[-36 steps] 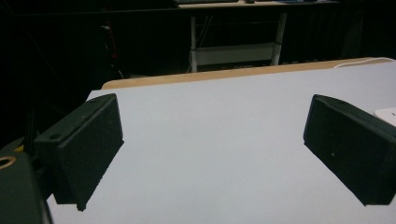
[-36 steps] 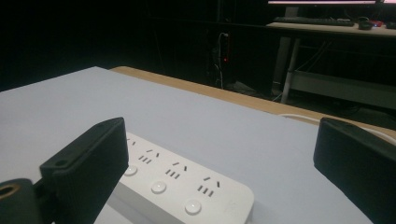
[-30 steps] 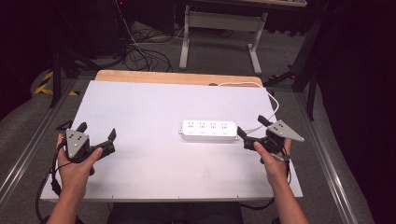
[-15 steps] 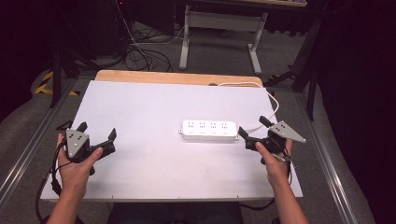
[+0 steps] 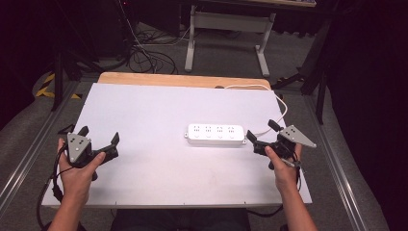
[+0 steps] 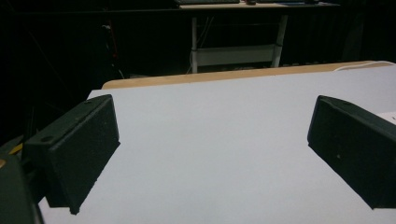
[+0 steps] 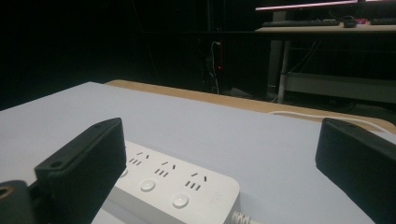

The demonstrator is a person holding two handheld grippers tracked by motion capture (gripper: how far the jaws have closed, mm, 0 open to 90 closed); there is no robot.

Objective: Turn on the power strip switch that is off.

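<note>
Right gripper (image 5: 262, 136): fingers spread wide, empty, aimed at the cord end of the white power strip (image 5: 215, 134) just beside them, apparently lined up for a grasp. Left gripper (image 5: 98, 140): fingers likewise spread, well apart from the strip, idle. The strip lies flat mid-counter (image 5: 159, 183); its cable (image 5: 276, 100) trails off the far edge.

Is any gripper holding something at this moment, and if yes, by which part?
Nothing is held. The left gripper is open over the bare white table; the right gripper is open beside the cable end of the white plastic power strip, not gripping it.
</note>
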